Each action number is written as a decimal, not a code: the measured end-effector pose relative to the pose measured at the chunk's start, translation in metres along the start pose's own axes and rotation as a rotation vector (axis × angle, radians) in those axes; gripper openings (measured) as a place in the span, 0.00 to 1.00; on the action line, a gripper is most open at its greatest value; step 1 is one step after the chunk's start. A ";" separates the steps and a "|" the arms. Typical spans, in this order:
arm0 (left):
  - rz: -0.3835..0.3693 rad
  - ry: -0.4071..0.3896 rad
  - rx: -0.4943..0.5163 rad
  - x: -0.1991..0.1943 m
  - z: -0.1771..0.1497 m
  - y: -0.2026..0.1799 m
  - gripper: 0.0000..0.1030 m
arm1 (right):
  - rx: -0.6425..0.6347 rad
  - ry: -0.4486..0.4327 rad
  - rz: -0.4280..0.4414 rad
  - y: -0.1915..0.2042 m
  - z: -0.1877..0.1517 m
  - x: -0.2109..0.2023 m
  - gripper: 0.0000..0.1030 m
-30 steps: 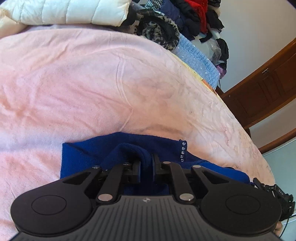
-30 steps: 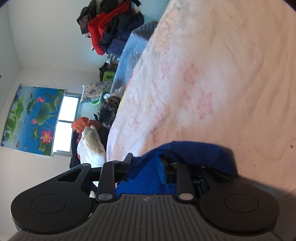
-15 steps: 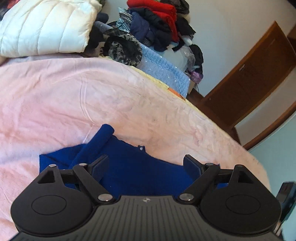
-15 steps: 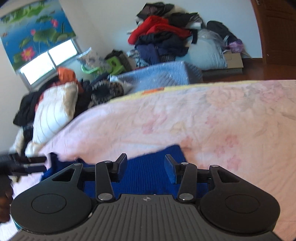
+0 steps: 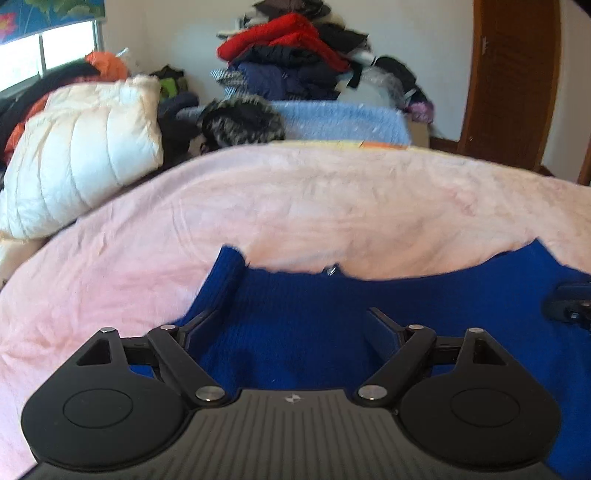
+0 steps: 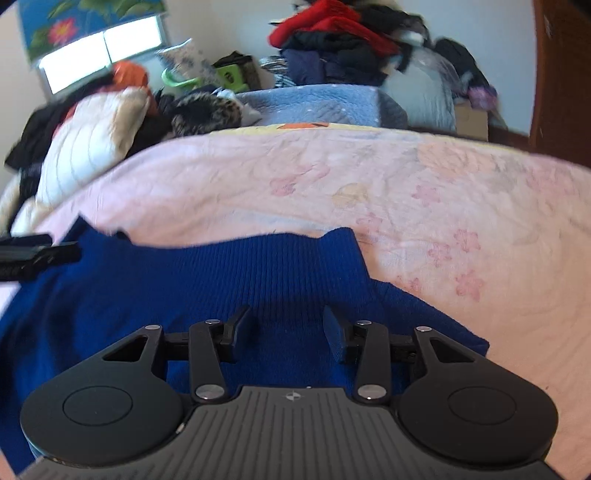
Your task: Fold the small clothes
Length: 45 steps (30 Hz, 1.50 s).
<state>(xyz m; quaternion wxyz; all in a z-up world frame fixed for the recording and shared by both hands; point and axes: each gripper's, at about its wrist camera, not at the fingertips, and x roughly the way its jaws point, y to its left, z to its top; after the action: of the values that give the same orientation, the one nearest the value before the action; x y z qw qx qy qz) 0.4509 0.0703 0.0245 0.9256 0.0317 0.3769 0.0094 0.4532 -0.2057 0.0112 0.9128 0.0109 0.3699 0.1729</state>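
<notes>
A second ago both grippers are clamped on bunched folds of the blue knit garment (image 5: 295, 325). Now the left gripper (image 5: 291, 328) and the right gripper (image 6: 288, 332) stand spread wide and empty above it. The garment lies flatter on the pink bedspread (image 5: 314, 206), near its front edge.

White walls (image 5: 424, 33), bright window (image 6: 99, 55), wooden door (image 5: 513, 81).

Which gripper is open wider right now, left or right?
The left gripper: its fingers are splayed far apart over the blue sweater. The right gripper is open too, but its gap is clearly narrower.
</notes>
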 end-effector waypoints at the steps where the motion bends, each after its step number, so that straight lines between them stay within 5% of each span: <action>1: 0.018 0.021 -0.008 0.009 -0.005 0.004 0.83 | -0.044 -0.011 -0.012 0.003 -0.005 -0.003 0.46; 10: 0.003 -0.068 -0.031 0.009 -0.022 0.008 0.86 | -0.040 -0.034 -0.034 0.002 -0.011 -0.019 0.45; 13: 0.002 -0.072 -0.031 0.009 -0.022 0.007 0.86 | 0.023 -0.089 -0.005 0.012 -0.009 -0.048 0.50; 16: 0.001 -0.073 -0.031 0.009 -0.023 0.008 0.86 | -0.084 -0.092 0.023 0.036 -0.019 -0.061 0.62; 19: 0.004 -0.074 -0.030 0.009 -0.023 0.008 0.86 | -0.211 -0.014 -0.067 0.048 -0.034 -0.047 0.63; 21: 0.003 -0.075 -0.030 0.009 -0.023 0.008 0.86 | -0.189 -0.022 -0.066 0.039 -0.044 -0.044 0.73; 28: 0.034 -0.105 -0.031 -0.003 -0.026 0.007 0.86 | -0.150 -0.040 -0.014 0.028 -0.050 -0.044 0.77; 30: 0.056 -0.124 -0.064 -0.027 -0.032 0.010 0.86 | -0.095 0.002 0.018 0.021 -0.035 -0.048 0.71; 33: -0.063 -0.148 -0.131 -0.071 -0.053 0.020 0.86 | 0.066 -0.079 0.088 -0.005 -0.013 -0.068 0.72; 35: -0.086 -0.172 -0.115 -0.096 -0.070 0.018 0.87 | 0.070 -0.109 0.060 -0.017 0.000 -0.066 0.73; 38: -0.062 -0.172 -0.098 -0.116 -0.095 0.013 0.87 | 0.084 -0.044 -0.014 -0.034 0.018 -0.036 0.71; 43: -0.059 -0.114 -0.103 -0.121 -0.126 0.013 0.87 | 0.185 0.017 0.024 -0.045 0.033 0.005 0.54; 45: -0.039 -0.100 -0.055 -0.119 -0.134 0.008 0.87 | 0.163 0.011 0.023 -0.041 0.037 0.012 0.35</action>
<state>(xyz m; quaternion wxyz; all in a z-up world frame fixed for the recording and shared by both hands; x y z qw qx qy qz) 0.2719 0.0798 0.0125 0.9439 -0.0008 0.3304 0.0003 0.4985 -0.2365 0.0241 0.9048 0.0885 0.3875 0.1527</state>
